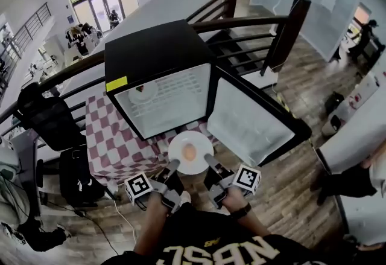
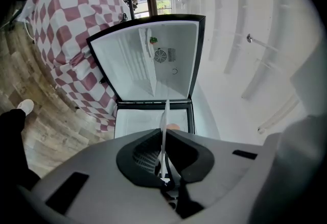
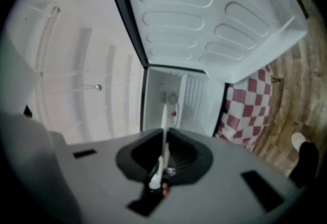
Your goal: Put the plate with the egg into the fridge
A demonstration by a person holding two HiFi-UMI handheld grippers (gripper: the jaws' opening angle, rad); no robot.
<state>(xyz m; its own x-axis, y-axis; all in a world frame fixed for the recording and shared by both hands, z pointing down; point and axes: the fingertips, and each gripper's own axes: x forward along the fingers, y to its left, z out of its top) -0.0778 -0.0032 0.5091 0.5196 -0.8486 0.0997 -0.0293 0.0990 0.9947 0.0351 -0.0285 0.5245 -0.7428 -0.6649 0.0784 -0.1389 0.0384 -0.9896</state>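
two grippers, one plate. the left gripper [image 1: 174, 165] and the right gripper [image 1: 207, 159] each have their jaws pinched almost fully together on opposite sides of the plate [image 1: 202, 144]. in both gripper views the rim runs edge-on right between the pads, so the hold looks solid to me. the egg [image 1: 189, 151] sits loose about mid-plate. the plate hangs in the air just in front of the open fridge [image 1: 155, 46], not inside yet. the door [image 1: 248, 120] is swung out on the right, and the checkered tablecloth [image 1: 111, 143] is below on the left.

my take on doing this bit well: move both hands as one unit and hold the plate flat, because nothing stops that egg rolling off if one side dips. go in slow and square to the opening so the rim clears the frame and the door. a dish [image 1: 143, 92] sits on the shelf [image 1: 175, 101] toward the left, so i'd aim for the bare stretch beside it. don't loosen either grip until the plate's weight is on the shelf, then let go of both sides together.
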